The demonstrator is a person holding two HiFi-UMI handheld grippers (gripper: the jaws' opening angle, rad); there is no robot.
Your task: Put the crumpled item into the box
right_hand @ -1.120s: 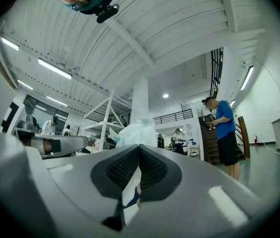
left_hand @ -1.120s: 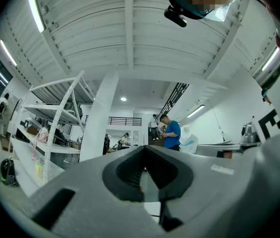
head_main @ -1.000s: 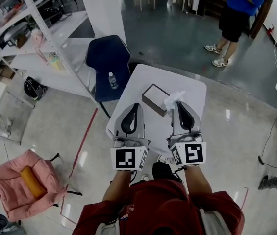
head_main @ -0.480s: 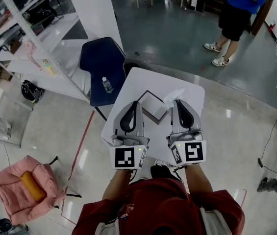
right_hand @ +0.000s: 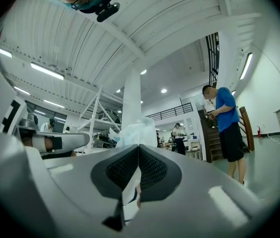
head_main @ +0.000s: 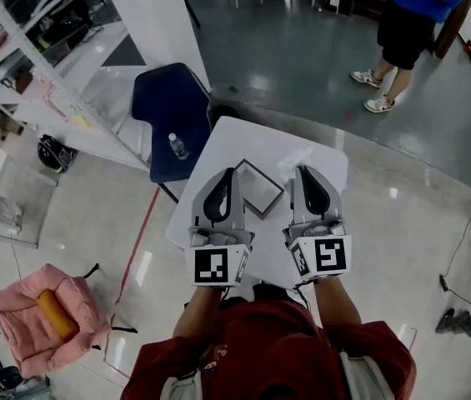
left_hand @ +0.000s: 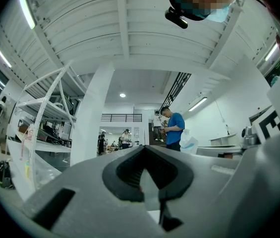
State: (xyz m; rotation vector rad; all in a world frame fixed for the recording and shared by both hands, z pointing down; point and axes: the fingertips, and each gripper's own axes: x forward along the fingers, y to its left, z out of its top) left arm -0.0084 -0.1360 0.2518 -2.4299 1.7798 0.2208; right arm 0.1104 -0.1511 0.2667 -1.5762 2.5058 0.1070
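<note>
Big workshop hall: white steel shelving [left_hand: 45,109], polished concrete floor [head_main: 302,57], ribbed ceiling [left_hand: 105,24] with strip lights [right_hand: 45,71].

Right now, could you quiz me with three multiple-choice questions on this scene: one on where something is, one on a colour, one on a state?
1. The water bottle is on: A the table; B the blue chair; C the floor.
2. The crumpled item is: A white; B red; C black.
3. The right hand-held gripper is: A wide open; B shut on the crumpled item; C lying flat on the table.

Answers: B, the bottle rests on the chair's seat. A, the item shows pale white. B, the jaws meet, with the item sticking out at their tip.
</note>
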